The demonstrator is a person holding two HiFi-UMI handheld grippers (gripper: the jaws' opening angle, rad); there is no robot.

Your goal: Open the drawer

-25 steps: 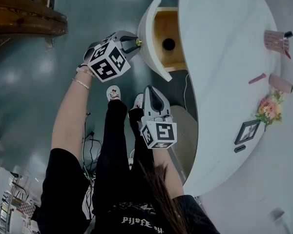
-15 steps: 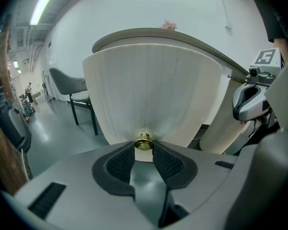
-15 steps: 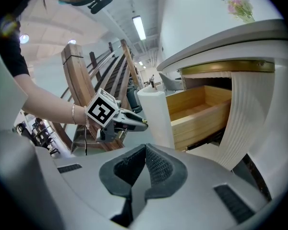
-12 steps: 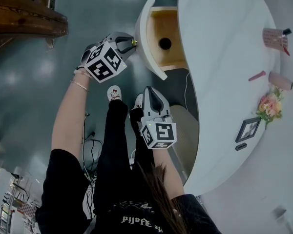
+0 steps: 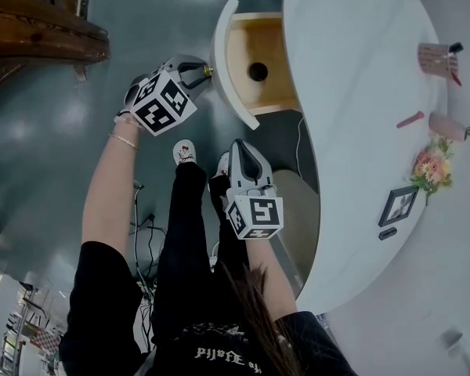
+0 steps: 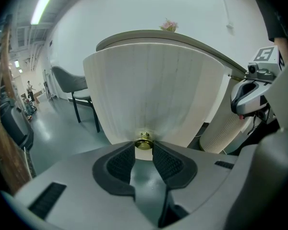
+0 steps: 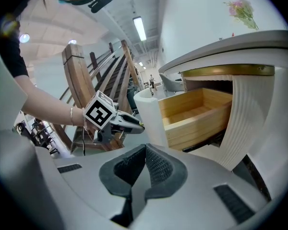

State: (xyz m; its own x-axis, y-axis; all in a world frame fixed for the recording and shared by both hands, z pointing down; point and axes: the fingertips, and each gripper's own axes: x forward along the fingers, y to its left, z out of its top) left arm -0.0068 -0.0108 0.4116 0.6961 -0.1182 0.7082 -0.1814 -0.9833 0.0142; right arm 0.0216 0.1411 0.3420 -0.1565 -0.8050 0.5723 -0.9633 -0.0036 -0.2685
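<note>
From the head view we see the drawer (image 5: 270,53) standing well out of the white desk (image 5: 352,131). Its wooden inside is bare, with a round hole in the bottom. The left gripper (image 5: 198,74) meets the curved drawer front (image 5: 222,53) at its outer face. The right gripper (image 5: 242,145) hangs apart, below the drawer and beside our legs (image 5: 184,210). Open floor lies left of the drawer front, as far as a wooden staircase (image 5: 39,30). Along the desk's far side stand a pink cup (image 5: 435,56), flowers (image 5: 432,169) and a picture frame (image 5: 397,207), all well clear of the drawer.

The left gripper view gives us what the head view cannot. The pads are closed on the small brass knob (image 6: 144,142), one on each side, so the jaws stay partly apart. A chair (image 6: 69,85) stands off to the left on the floor.

The right gripper view shows that gripper's jaws pressed together with nothing between them. It alone shows us the drawer from the side, a wooden box jutting out under the desk top, with a dark gap above it.
</note>
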